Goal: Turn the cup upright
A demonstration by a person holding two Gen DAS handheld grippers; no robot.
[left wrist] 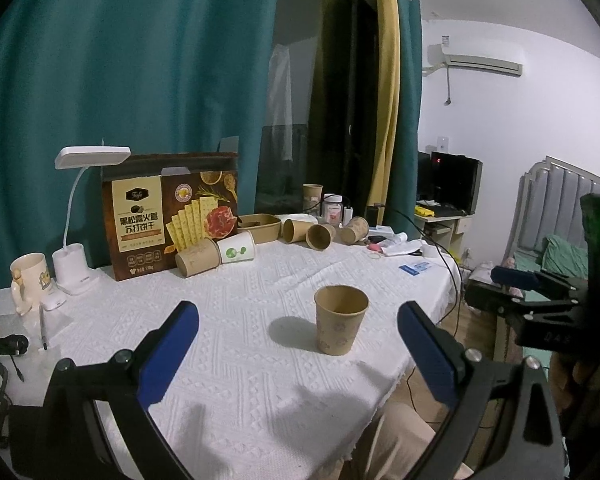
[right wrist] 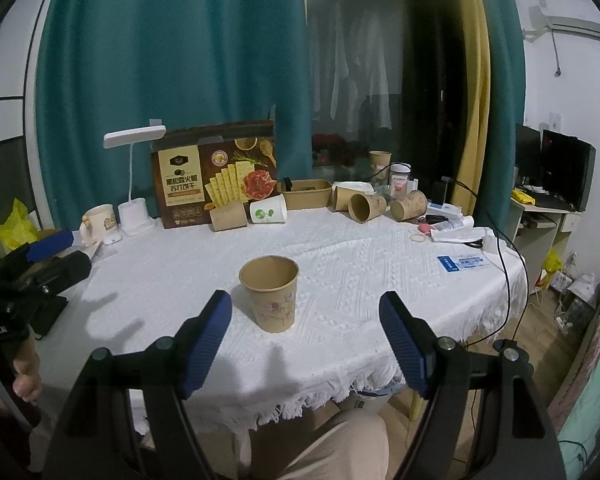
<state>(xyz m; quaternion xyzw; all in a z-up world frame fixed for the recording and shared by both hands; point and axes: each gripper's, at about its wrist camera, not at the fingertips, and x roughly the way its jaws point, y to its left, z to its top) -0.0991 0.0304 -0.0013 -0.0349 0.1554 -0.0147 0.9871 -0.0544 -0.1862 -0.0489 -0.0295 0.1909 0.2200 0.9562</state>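
Note:
A brown paper cup (left wrist: 341, 319) stands upright, mouth up, on the white tablecloth (left wrist: 240, 360); it also shows in the right wrist view (right wrist: 271, 293). My left gripper (left wrist: 298, 328) is open and empty, its blue pads wide apart, with the cup a little ahead between them. My right gripper (right wrist: 306, 316) is open and empty, held back near the table's front edge, the cup just ahead and left of centre. The right gripper shows at the right edge of the left wrist view (left wrist: 516, 280); the left gripper shows at the left edge of the right wrist view (right wrist: 48, 246).
Along the back stand a cracker box (left wrist: 172, 212), a white desk lamp (left wrist: 76, 216), a mug (left wrist: 28, 276), a cardboard tray (left wrist: 260, 224) and several paper cups lying on their sides (left wrist: 320, 234). A black cable (right wrist: 504, 264) hangs over the right edge. A blue card (right wrist: 464, 262) lies right.

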